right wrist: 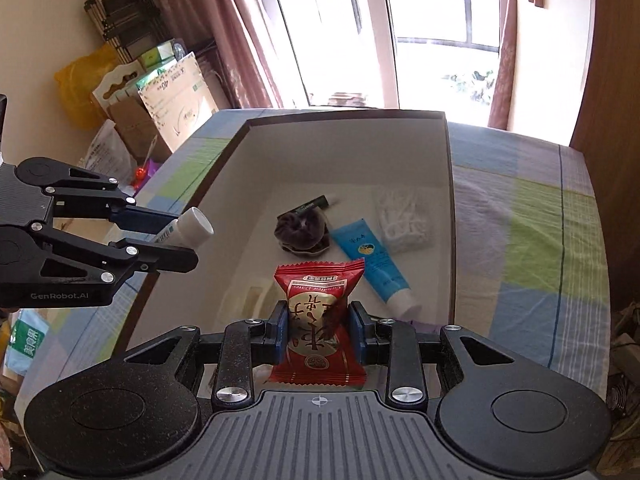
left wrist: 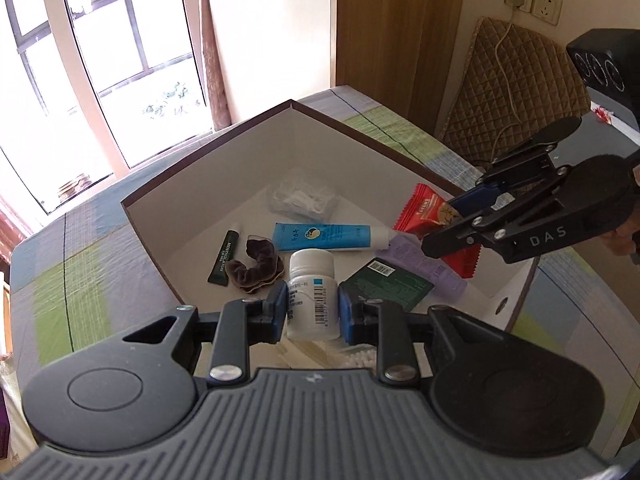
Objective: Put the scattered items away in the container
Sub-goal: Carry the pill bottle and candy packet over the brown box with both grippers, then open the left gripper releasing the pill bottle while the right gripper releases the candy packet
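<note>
A white pill bottle [left wrist: 311, 294] sits clamped in the left tool [left wrist: 312, 307] at lower centre of the left view, over the open box [left wrist: 208, 160] on the bed [left wrist: 72, 264]. A red snack packet [right wrist: 320, 320] is pinched in the right tool [right wrist: 319, 334], also above the box. Inside already lie a blue tube [left wrist: 320, 236], brown scrunchie [left wrist: 256, 266], green tube [left wrist: 223, 258] and dark sachet [left wrist: 390, 285]. Judged mid-delivery: each tool needs lowering, then parting to let go.

In the right wrist view, bare box floor [right wrist: 256, 256] is lying open toward 10 o'clock, while the brown scrunchie [right wrist: 302, 234] at 12, the blue tube [right wrist: 374, 266] at 2 and the left gripper [right wrist: 182, 240] at 9 are crowding the rest.
</note>
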`<act>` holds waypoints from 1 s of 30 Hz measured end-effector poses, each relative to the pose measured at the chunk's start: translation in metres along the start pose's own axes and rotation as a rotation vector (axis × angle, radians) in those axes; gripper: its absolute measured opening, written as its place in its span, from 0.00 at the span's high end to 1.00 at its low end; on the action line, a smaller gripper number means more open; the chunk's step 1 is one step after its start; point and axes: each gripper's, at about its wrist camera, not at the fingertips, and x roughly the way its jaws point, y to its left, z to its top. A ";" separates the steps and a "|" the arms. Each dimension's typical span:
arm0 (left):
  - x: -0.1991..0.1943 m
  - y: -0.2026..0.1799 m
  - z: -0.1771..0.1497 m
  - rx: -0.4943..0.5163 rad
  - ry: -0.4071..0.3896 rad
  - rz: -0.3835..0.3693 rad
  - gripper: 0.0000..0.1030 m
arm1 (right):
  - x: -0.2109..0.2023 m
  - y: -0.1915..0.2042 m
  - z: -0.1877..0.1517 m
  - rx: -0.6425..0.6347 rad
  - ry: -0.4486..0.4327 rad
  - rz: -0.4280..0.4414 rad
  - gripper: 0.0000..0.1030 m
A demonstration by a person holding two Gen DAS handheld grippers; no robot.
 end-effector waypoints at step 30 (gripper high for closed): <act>0.126 0.020 0.021 0.049 0.167 -0.047 0.78 | 0.058 -0.029 0.026 -0.174 0.047 -0.033 0.67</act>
